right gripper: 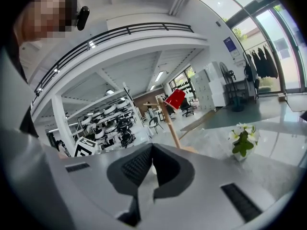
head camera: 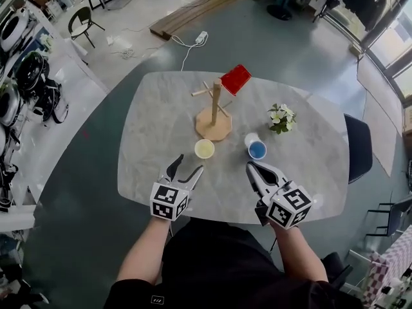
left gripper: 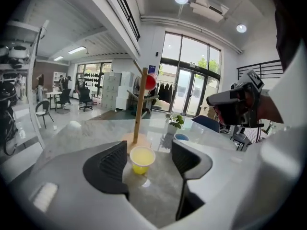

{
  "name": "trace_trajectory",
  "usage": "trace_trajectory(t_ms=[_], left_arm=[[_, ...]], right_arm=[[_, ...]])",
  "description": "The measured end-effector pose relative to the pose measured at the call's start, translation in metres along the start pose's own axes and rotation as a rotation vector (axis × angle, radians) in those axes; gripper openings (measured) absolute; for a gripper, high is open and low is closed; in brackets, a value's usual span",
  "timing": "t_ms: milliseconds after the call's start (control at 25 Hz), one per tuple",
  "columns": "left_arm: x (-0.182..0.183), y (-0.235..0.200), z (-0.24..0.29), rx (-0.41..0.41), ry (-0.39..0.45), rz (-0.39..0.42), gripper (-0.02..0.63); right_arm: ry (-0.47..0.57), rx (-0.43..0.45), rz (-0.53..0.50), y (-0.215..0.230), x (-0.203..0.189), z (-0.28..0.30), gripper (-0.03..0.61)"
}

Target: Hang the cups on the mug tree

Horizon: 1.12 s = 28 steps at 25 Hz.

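Broadly, you are standing at the near edge of the grey stone-look table (head camera: 154, 108) with rounded corners, and both grippers hang just inside that edge. Its left half is bare stone out to the rim, and so is the strip between your two grippers. A dark chair (head camera: 358, 148) sits tucked against the right edge.

The wooden mug tree (head camera: 214, 118) on its hexagonal base stands upright near the table's middle, a little toward the far side. Short pegs stick out left and right of its post.

Your left gripper (head camera: 187, 166) has its jaws spread wide with nothing pinched. Your right gripper (head camera: 251, 167) has its jaws pressed together, holding nothing.

The small potted plant with white flowers (head camera: 281, 118) stands right of the mug tree, well apart from it and well in from the right edge. The red cup (head camera: 235, 79) hangs tilted on an upper peg on the tree's right side. The blue cup (head camera: 257, 149) stands near the plant, on your side of it, just ahead of the right gripper's tips.

The pale yellow cup (head camera: 204, 149) stands upright just in front of the tree's base, close ahead of the left gripper's tips. Seen along the jaws, it sits in line with the gap and touches neither pad.
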State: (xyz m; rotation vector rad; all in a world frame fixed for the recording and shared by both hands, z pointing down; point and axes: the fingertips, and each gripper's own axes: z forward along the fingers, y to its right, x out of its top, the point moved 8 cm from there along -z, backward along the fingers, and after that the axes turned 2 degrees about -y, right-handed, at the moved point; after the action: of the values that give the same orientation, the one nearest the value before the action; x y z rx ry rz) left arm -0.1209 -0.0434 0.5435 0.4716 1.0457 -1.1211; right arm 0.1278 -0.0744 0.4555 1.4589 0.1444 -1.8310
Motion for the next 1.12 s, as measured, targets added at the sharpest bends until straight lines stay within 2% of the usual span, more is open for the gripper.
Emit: trace_trajectory(t_ms=[80, 200, 440, 640, 840, 1120], left_arm=[[-0.013, -0.006, 0.010, -0.032, -0.021, -0.025, 0.302], [-0.032, -0.014, 0.031, -0.053, -0.075, -0.028, 0.313], [-0.065, -0.034, 0.072, -0.057, -0.161, 0.025, 0.313], [-0.088, -0.039, 0.099, -0.084, -0.237, 0.112, 0.313], [-0.091, -0.033, 0.116, -0.117, -0.239, 0.205, 0.313], [-0.086, -0.027, 0.137, -0.157, -0.225, 0.207, 0.313]], right_arm=[[-0.028, -0.006, 0.003, 0.000, -0.007, 0.004, 0.012], [-0.053, -0.020, 0.010, 0.003, -0.012, 0.008, 0.012], [-0.089, -0.038, 0.042, 0.010, -0.025, 0.025, 0.012], [-0.119, -0.030, 0.063, 0.013, -0.037, 0.040, 0.012], [-0.124, -0.033, 0.068, 0.019, -0.039, 0.042, 0.012], [-0.135, -0.061, 0.069, 0.026, -0.038, 0.036, 0.012]])
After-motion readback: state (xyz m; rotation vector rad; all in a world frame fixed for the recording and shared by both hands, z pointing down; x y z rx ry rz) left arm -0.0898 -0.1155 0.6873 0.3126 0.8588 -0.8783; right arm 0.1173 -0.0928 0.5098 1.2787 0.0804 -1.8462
